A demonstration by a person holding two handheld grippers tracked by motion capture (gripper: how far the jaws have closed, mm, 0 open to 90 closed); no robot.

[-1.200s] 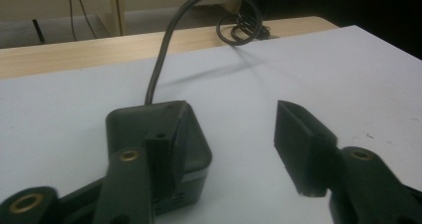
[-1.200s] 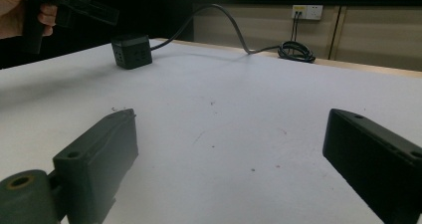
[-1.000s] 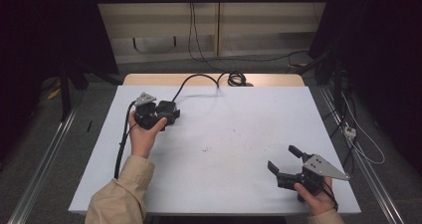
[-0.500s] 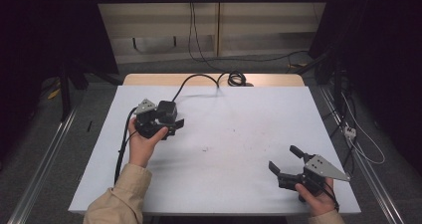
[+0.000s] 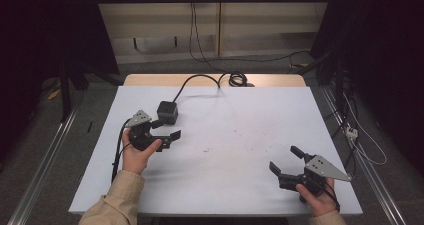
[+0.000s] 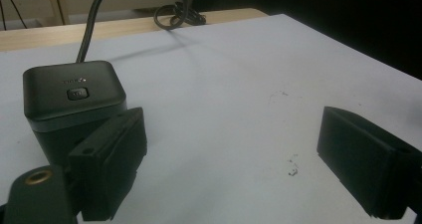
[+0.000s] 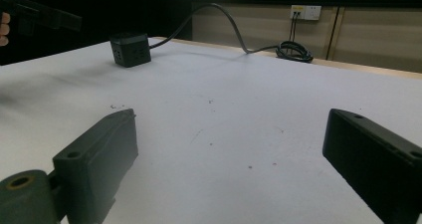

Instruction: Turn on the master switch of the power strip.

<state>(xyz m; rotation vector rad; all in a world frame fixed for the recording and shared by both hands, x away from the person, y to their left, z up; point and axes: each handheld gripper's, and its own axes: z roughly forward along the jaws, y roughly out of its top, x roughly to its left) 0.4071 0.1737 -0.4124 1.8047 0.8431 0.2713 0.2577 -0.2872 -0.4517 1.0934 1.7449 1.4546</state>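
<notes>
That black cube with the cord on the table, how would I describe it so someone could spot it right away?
On the white table, look toward the far left, just beyond the left gripper. There stands a small black cube with a button on top, apart from the gripper's open jaws. A thick black cable runs from it to the table's far edge.

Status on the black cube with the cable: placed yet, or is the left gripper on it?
Done: black cube stands on the table, released. In hand: left gripper, jaws just opened, nothing between them, beside the cube. Right gripper open, idle. Left: nothing obvious.
</notes>
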